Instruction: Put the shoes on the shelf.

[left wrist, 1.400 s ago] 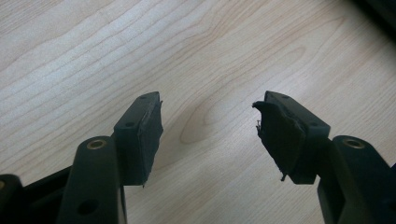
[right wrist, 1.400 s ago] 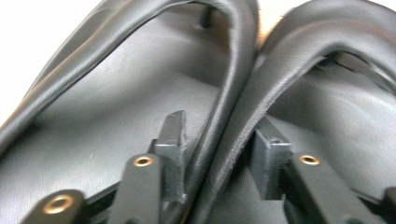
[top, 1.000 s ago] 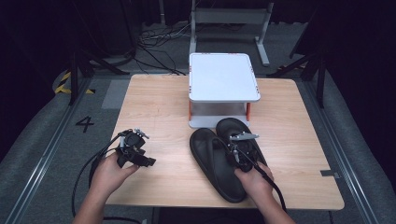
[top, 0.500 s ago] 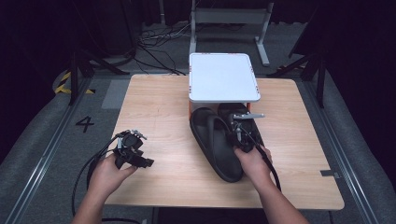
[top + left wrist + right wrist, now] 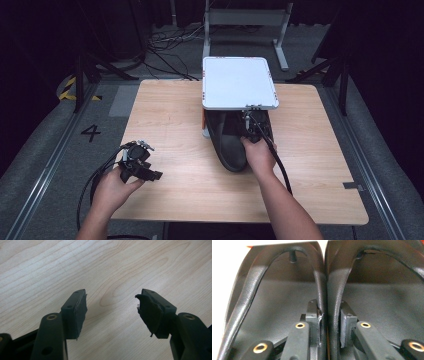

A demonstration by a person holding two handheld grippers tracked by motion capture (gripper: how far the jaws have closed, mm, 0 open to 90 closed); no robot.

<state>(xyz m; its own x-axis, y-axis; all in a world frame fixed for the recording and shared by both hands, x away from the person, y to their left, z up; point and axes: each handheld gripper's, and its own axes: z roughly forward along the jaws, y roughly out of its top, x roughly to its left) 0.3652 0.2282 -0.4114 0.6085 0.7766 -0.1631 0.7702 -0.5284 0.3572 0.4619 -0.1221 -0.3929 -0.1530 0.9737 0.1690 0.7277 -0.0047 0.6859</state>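
A pair of black flip-flops [image 5: 229, 146] lies side by side on the wooden table [image 5: 165, 125], toes under a white shelf [image 5: 239, 82]. My right gripper [image 5: 248, 124] is shut on their two inner straps. In the right gripper view the left sandal [image 5: 274, 297] and right sandal [image 5: 382, 297] touch along their inner edges, and the pads of that gripper [image 5: 329, 326] pinch both straps together. My left gripper [image 5: 149, 174] rests near the table's front left. Its jaws [image 5: 112, 312] stand open over bare wood [image 5: 112, 265] with nothing between them.
The white shelf stands on orange legs [image 5: 204, 122] at the back middle of the table and hides the sandals' fronts. A metal stand [image 5: 245, 20] and cables [image 5: 170, 42] lie on the floor behind. A cable [image 5: 87, 187] trails off the table's left front.
My right gripper has pushed the two sandals away from the person, so their toes now sit under the white shelf. The left gripper has stayed put.
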